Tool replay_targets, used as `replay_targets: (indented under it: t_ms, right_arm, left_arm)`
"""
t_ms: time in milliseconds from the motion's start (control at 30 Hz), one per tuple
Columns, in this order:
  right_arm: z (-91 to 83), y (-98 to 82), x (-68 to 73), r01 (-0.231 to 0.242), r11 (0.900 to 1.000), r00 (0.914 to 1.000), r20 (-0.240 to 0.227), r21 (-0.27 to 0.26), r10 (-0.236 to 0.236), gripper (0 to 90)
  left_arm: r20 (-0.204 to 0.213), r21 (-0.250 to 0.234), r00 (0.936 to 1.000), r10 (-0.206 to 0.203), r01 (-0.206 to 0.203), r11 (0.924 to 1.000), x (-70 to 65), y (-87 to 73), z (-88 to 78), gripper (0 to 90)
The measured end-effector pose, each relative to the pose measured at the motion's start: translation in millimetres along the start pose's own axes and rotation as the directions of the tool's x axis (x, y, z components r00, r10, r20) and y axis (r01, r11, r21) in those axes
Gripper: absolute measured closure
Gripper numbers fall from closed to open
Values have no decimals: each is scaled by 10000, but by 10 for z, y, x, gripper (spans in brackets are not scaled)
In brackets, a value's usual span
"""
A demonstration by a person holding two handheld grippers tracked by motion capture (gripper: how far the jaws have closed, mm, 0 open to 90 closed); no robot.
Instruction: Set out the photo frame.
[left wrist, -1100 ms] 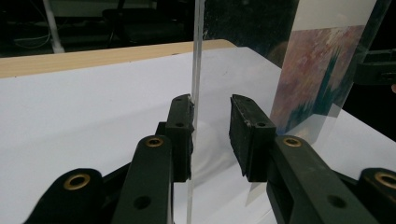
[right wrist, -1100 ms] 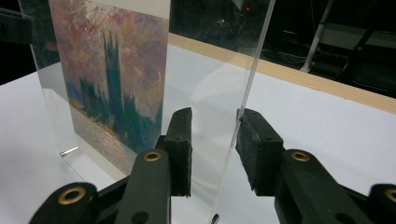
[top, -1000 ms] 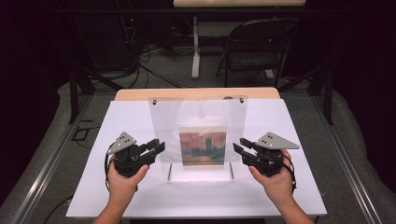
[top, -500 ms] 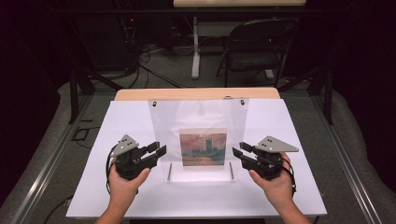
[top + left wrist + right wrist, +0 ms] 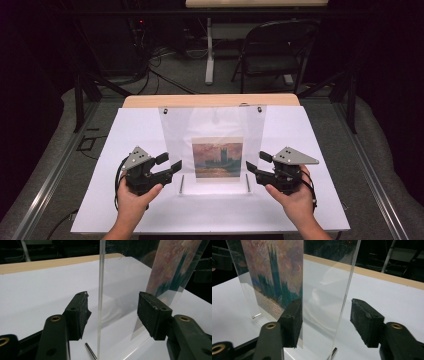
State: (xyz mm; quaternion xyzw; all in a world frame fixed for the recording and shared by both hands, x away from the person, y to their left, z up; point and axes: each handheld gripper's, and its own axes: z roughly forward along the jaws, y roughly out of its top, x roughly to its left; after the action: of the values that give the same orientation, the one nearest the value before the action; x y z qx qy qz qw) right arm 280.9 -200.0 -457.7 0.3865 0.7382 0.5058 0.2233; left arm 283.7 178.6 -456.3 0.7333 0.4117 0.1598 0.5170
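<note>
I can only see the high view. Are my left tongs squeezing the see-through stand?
Observer: No. The left tongs have just been opening. The clear stand's edge sits between them and touches neither pad.
Operator: And my right tongs?
Observer: The right tongs have just been opening too. The stand's other edge is between them, not gripped.
Operator: What's in the picture?
Observer: Up close, the picture shows tall dark towers under a pinkish sky.

A white desk (image 5: 125, 200) with a pale wooden far edge (image 5: 150, 101) stands on grey floor. Behind it sit a dark folding chair (image 5: 272, 55), tangled cables (image 5: 160, 65) and a white table leg (image 5: 210, 55).
</note>
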Motion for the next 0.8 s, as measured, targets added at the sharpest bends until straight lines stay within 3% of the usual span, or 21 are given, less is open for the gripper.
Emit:
replay_targets:
  t_ms: [233, 533, 800]
  right_arm:
    - [-78, -41, -12, -132, 9999, 9999, 85, -57, 133, 365]
    - [-244, -134, -78, -302, 9994, 9988, 385, -156, 308, 352]
    - [-334, -285, -170, -645, 9979, 9956, 690, 47, 640, 346]
  left_arm:
    - [-89, 83, 9999, 143, -143, 9999, 2, -23, -82, 378]
    - [-517, -45, 9984, 206, -208, 9998, 87, -120, -287, 373]
    - [-1005, -25, 9949, -61, 59, 10000, 222, -305, -355, 374]
